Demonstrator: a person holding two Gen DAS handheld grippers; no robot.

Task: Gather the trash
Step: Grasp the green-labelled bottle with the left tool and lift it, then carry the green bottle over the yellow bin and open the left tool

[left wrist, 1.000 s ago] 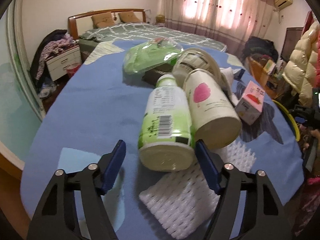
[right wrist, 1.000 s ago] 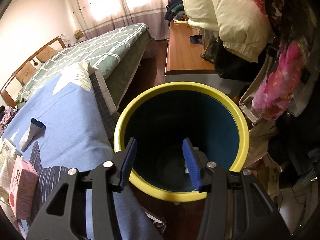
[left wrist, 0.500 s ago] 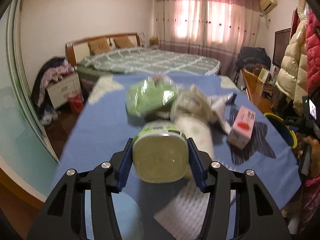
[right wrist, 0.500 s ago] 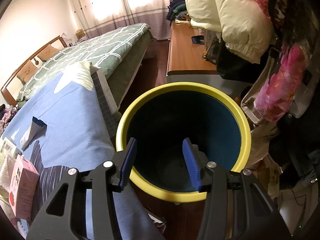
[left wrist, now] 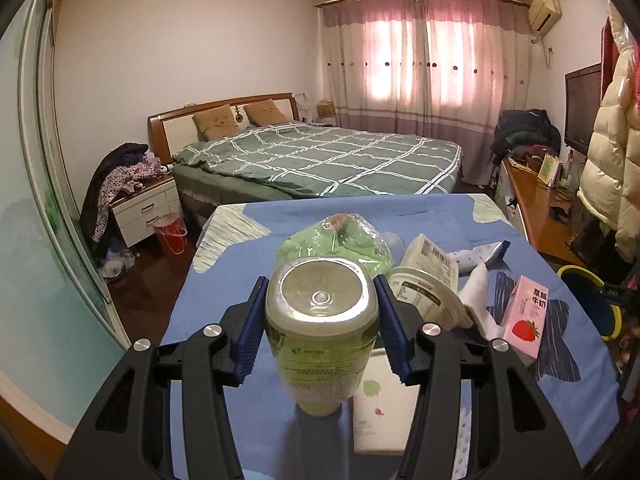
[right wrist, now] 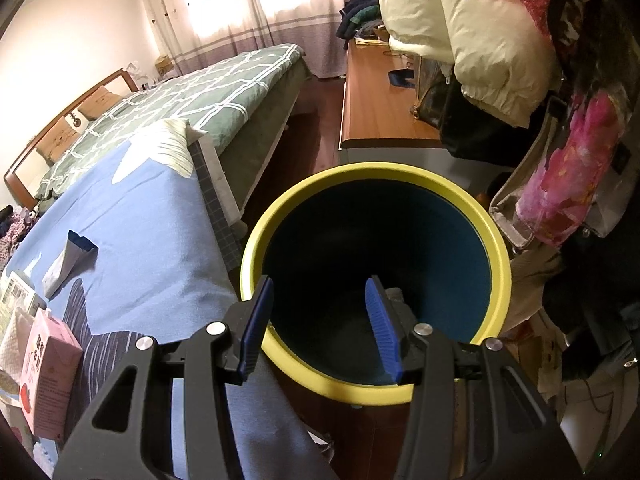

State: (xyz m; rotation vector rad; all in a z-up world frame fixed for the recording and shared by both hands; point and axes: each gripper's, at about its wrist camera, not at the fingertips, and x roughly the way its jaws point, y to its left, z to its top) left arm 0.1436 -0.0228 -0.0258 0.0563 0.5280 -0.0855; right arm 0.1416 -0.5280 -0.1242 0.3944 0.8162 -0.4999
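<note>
My left gripper (left wrist: pixel 321 330), open around the bottle (left wrist: pixel 321 334) a second ago, now clamps it, lifted. My right gripper (right wrist: pixel 319 320) stays apart over the bin (right wrist: pixel 496 240), holding nothing.

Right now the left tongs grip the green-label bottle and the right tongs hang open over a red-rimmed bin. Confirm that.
Not quite: the rim is yellow, not red. The right wrist view shows the right tongs hanging open over the yellow-rimmed bin. The rest holds: in the left wrist view the left tongs are shut on the green-label bottle.
</note>
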